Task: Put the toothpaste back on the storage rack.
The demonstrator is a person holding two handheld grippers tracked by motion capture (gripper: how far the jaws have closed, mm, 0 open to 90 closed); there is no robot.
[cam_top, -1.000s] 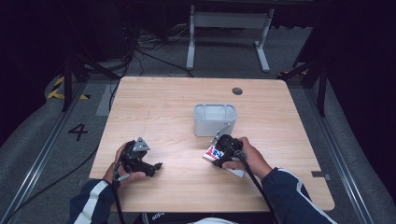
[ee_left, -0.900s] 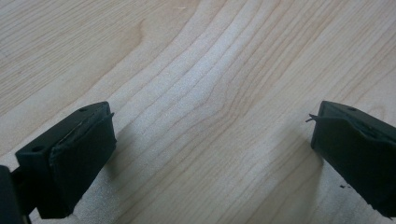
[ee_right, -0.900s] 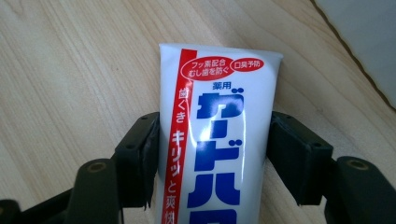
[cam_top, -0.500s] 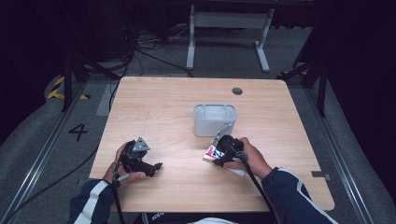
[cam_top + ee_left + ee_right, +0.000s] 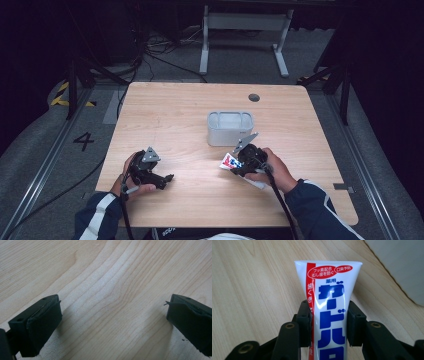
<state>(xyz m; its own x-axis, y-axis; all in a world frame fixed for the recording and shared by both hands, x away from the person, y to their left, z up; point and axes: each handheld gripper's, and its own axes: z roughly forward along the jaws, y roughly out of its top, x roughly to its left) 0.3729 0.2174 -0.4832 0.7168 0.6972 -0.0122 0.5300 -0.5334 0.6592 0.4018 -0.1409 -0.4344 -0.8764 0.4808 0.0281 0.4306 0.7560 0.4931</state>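
Two grippers low over the wooden table (image 5: 180,107), well apart. Right gripper (image 5: 328,322) clamped on a white toothpaste tube (image 5: 329,305) with blue and red print, flat crimped end pointing away from the hand, just beside the grey box (image 5: 229,128) near the table's middle. Left gripper (image 5: 113,317) spread wide over bare wood, nothing between the pads.

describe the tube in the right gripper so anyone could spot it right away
On the wooden table, look just in front of the grey container near its middle. There the right gripper is clamped on a white tube. Bold blue lettering and a red side stripe set it apart.
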